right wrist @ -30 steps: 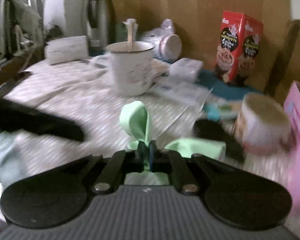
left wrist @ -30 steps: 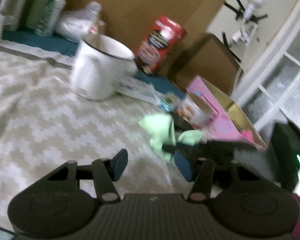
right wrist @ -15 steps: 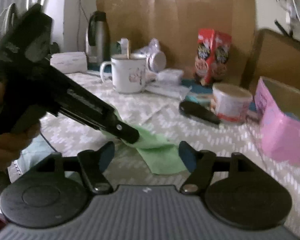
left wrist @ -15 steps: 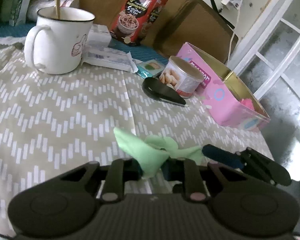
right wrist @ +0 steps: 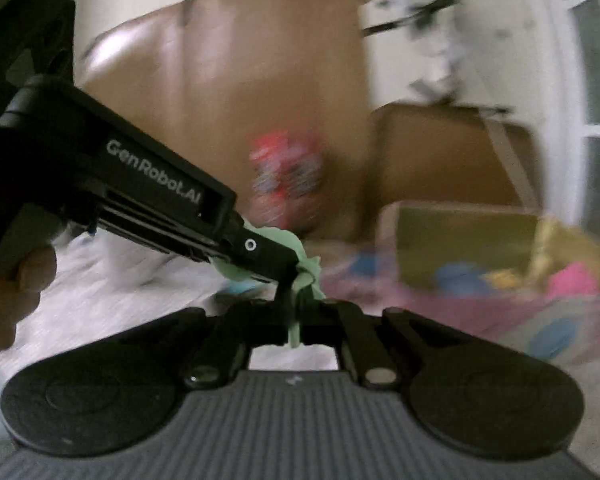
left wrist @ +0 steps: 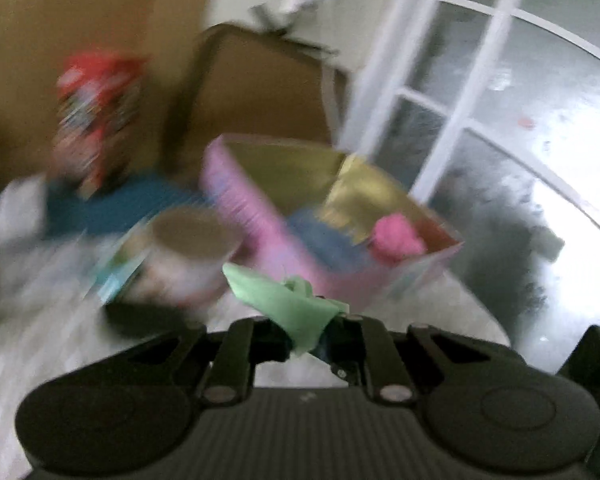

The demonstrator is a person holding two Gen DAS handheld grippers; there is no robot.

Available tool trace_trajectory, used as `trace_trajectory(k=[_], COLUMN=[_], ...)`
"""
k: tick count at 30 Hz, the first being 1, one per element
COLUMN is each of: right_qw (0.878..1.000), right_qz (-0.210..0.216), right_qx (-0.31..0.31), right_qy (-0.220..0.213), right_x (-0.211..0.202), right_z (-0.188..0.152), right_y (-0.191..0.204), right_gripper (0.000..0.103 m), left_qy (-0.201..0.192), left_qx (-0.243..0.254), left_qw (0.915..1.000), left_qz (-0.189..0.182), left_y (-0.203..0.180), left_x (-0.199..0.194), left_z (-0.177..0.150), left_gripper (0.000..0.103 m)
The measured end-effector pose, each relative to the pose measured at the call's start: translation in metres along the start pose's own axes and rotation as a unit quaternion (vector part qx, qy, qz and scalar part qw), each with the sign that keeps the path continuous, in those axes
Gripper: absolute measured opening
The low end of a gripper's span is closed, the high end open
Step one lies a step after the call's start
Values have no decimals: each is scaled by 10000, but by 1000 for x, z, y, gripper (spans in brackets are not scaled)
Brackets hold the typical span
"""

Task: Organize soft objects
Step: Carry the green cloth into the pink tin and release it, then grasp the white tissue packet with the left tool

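Both the left gripper [left wrist: 306,340] and right gripper [right wrist: 296,320] have jaws clamped on the crumpled light-green cloth [left wrist: 288,306], frame centre, before the open pink cardboard box [left wrist: 260,208].

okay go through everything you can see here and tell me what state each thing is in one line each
Left hand-held gripper: shut on green cloth.
Right hand-held gripper: shut on green cloth.
Green cloth: bunched, lifted, pinched by both.
Pink box: open, soft items inside.
Pink soft item: lying in the box.
Round tin: blurred, state unclear.
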State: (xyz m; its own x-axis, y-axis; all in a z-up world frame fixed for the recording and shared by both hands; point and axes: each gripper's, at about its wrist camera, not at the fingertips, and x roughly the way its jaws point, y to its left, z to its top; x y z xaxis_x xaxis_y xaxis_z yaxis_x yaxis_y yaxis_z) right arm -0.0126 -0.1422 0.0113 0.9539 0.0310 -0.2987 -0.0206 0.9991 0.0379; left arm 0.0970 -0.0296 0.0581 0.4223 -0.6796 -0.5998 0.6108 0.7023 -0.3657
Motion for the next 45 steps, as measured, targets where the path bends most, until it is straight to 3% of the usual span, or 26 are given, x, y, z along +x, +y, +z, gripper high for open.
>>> trace_trajectory(k=[4,6,7,8,9,10,14,18,21,24,28,31,34,38,42,45], right_qw=[9973,9937,9917,9899,9883,9875,9875,9871,9947,9996,9888,9821,9771,9632,9462,9367], right_qz=[-638,-952,-1091,-1207,-1333,-1438,-1511,-1509,-891,192,1249,1371,1070,923,1387,1788], right_qx=[353,537,561,531,485,411,372,374,238,195,313,81,-19,-163,121,-70], right_qy=[81,254,381,521,554,504,238,-388,-462,9,757,1289,1838,2521,2922,3010], right_x=[18,32,40,46,48,46,26,-6,-13,13,86,155,224,280,270,224], right_z=[13,12,11,10,8,6,-1,-2,8,25,42,51,54,48,46,40], right_y=[-52,-74,-82,-87,-89,-90,-86,-72,-48,-21,29,71,91,100,92,90], right_gripper=[9,17,26,53,68,70,71,69,60,58,53,50,50,51,42,41], left_qy=[-71,34,119,171,190,190,115,-236,-398,-503,-501,-527,-728,-993,-1087,-1210], left_qx=[453,564,534,481,441,443,634,621,264,-47,-347,-651,-679,-831,-1008,-1189], left_qw=[9985,9980,9983,9987,9988,9984,9973,9975,9983,9948,9815,9752,9692,9717,9707,9688], left_qz=[-284,-276,-194,-71,108,307,338,253,323,882,1813,2049,2254,1977,1891,1809], left_y=[-34,-45,-48,-50,-50,-51,-50,-37,-2,42,99,125,140,149,155,158], left_x=[46,75,92,106,118,129,127,84,43,4,-32,-48,-56,-65,-68,-74], left_z=[42,57,63,67,69,70,60,45,25,-6,-47,-66,-78,-81,-80,-86], left_gripper=[18,44,49,53,53,53,57,59,60,60,59,59,59,59,59,59])
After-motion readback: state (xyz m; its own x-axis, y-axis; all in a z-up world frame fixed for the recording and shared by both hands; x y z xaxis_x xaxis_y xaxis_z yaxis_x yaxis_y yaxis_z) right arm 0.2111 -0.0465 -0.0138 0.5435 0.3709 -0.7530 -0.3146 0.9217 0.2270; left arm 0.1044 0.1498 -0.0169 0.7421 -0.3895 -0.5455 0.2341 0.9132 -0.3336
